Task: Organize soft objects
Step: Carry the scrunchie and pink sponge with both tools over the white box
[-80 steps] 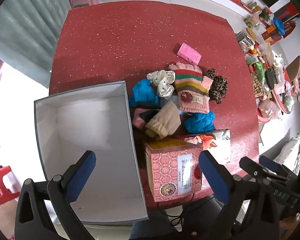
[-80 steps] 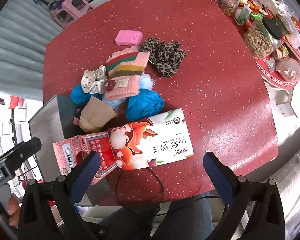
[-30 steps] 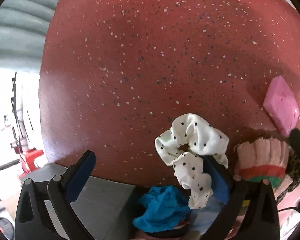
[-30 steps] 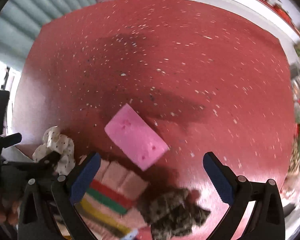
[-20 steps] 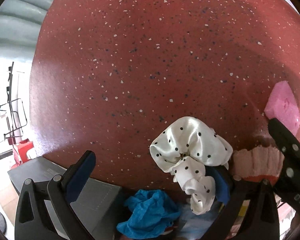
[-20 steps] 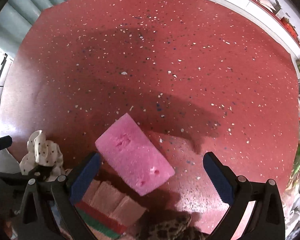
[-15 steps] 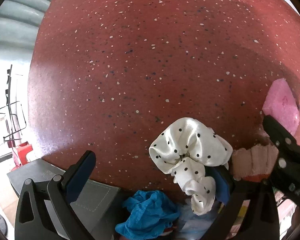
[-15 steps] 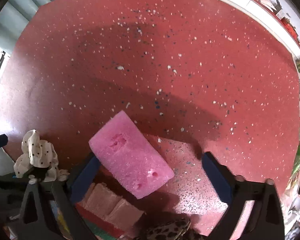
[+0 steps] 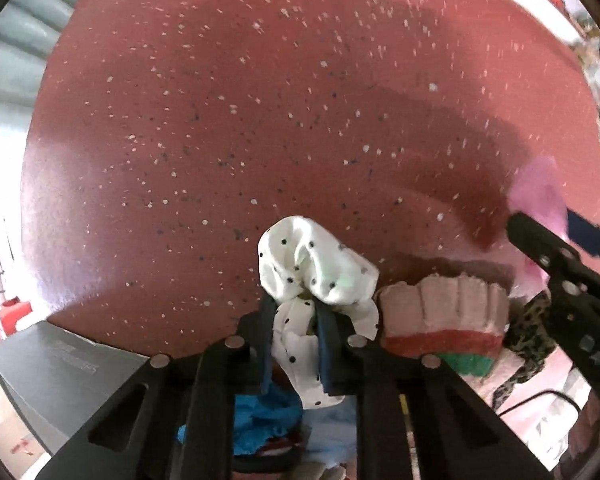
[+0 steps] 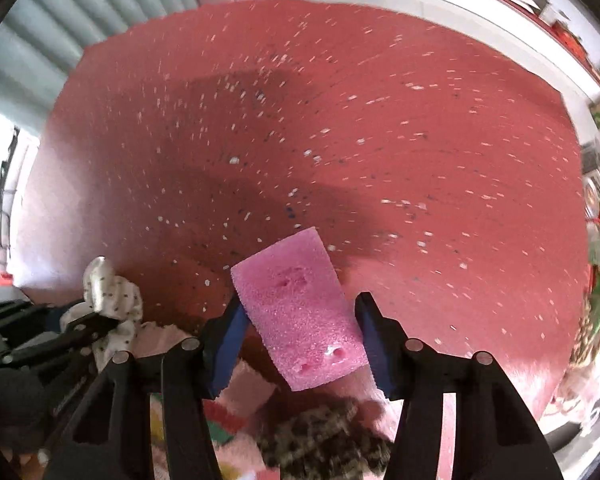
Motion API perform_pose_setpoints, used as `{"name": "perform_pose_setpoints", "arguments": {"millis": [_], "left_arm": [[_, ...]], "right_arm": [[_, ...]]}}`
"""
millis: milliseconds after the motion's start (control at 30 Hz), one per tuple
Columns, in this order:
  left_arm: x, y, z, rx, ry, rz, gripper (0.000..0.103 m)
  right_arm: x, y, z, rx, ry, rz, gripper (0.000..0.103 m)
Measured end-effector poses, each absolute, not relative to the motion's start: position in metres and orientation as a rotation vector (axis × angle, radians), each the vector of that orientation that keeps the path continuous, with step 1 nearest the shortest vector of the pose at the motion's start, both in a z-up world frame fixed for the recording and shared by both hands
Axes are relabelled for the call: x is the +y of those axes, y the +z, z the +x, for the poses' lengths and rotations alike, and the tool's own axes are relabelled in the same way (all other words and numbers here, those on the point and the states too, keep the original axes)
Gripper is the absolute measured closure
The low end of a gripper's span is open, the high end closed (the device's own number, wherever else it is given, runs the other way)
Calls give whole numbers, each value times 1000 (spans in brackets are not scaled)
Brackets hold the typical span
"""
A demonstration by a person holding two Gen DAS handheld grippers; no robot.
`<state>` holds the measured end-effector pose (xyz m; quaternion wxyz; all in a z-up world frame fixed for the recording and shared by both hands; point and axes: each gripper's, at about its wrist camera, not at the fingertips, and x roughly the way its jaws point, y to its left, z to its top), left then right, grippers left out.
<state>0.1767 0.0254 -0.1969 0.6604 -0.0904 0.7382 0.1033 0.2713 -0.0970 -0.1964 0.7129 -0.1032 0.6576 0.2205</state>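
**Two grabs at once: lift slow and drop them in the box**

The left gripper (image 9: 294, 330) has just been squeezing shut, and now it pinches the white dotted scrunchie (image 9: 314, 268). A fold of the cloth sits tight between its blue pads, and the rest puffs out past the tips.

The right gripper (image 10: 300, 334) has just been closing too. The pink sponge (image 10: 296, 312) sits between its blue fingers (image 10: 230, 334). The left pad touches the sponge's edge. The right pad looks very close, but a thin gap may be there, so the grip is likely not firm yet.

Just beside the left gripper, on its right, lies the striped knit glove (image 9: 444, 320) on the red table (image 9: 260, 120). The gray box (image 9: 60, 376) is low on its left.

To do this well, squeeze the sponge a bit more until both pads press it. Then lift both hands straight up, slowly, so the scrunchie does not drag the blue cloth (image 9: 260, 420) under it. Carry both over the box before letting go.
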Motion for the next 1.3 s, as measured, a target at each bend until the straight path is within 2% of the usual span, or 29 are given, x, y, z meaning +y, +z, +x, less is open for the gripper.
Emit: {"name": "perform_pose_setpoints", "arguments": {"millis": [200, 600, 900, 1300], "left_arm": [[27, -171, 171, 1602, 236, -243, 85], [7, -116, 161, 1526, 226, -193, 85], [-20, -69, 134, 1467, 182, -141, 85], [-52, -49, 97, 1444, 128, -134, 85]], "right_arm": [[-121, -162, 276, 1438, 495, -150, 47], [-164, -109, 223, 1442, 506, -76, 47], [-194, -91, 197, 1450, 503, -49, 47], [-234, -84, 161, 1471, 480, -6, 47]]}}
